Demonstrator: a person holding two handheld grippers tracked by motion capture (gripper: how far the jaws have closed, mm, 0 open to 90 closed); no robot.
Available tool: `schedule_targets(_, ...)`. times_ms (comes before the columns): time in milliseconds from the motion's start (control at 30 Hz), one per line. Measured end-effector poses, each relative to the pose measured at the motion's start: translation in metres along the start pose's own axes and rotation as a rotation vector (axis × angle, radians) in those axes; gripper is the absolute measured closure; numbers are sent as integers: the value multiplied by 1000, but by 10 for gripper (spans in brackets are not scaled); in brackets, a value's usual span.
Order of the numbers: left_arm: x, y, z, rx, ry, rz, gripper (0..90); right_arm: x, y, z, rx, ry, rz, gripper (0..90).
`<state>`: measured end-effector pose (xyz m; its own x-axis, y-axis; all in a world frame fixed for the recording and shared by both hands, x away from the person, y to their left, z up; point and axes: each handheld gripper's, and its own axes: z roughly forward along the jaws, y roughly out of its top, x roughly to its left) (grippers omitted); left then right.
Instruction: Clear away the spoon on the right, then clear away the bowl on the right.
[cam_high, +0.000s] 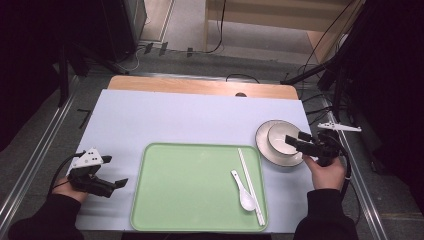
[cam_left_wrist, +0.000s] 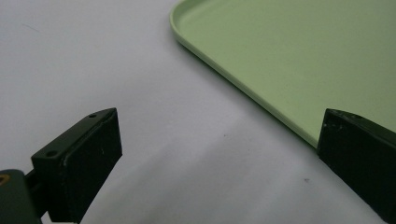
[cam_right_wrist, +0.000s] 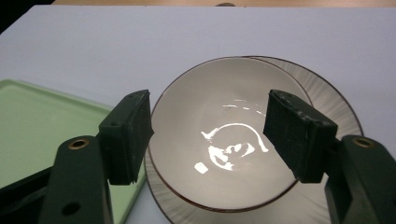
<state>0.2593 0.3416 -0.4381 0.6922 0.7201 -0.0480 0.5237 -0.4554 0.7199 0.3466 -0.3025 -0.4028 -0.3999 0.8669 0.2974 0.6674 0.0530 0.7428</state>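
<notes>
On the green tray (cam_high: 185, 190) a white spoon (cam_high: 243, 191) and chopsticks (cam_high: 251, 185) already lie at its right side. The left gripper (cam_high: 116, 184) rests beside the tray's left edge, jaws wide and empty. The right gripper (cam_right_wrist: 208, 135) hovers over the bowl (cam_right_wrist: 224, 140), jaws wide, nothing gripped. Bowl and plate (cam_high: 267, 150) appear left to load. The plate's centre is hidden under the bowl.

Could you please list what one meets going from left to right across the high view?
Left tongs → green tray → white spoon → white chopsticks → bowl on its plate → right tongs.
</notes>
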Motion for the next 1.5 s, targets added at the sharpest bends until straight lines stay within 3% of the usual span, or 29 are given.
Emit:
schedule_targets(567, 1, 0, -1, -5, 2, -2, 0, -28, -4, 6, -5, -59, 70, 333)
schedule_targets(733, 1, 0, -1, -8, 3, -3, 0, -37, -7, 12, 4, -53, 97, 337)
schedule_targets(1133, 1, 0, -1, -8, 3, -2, 0, -44, -10, 29, 44, -56, 109, 358)
schedule_targets(1267, 1, 0, -2, -9, 3, -6, 0, -47, -12, 35, 42, -25, 123, 391)
schedule_targets(1500, 1, 1, -2, -12, 6, -2, 0, -47, -15, 43, 42, -20, 137, 448)
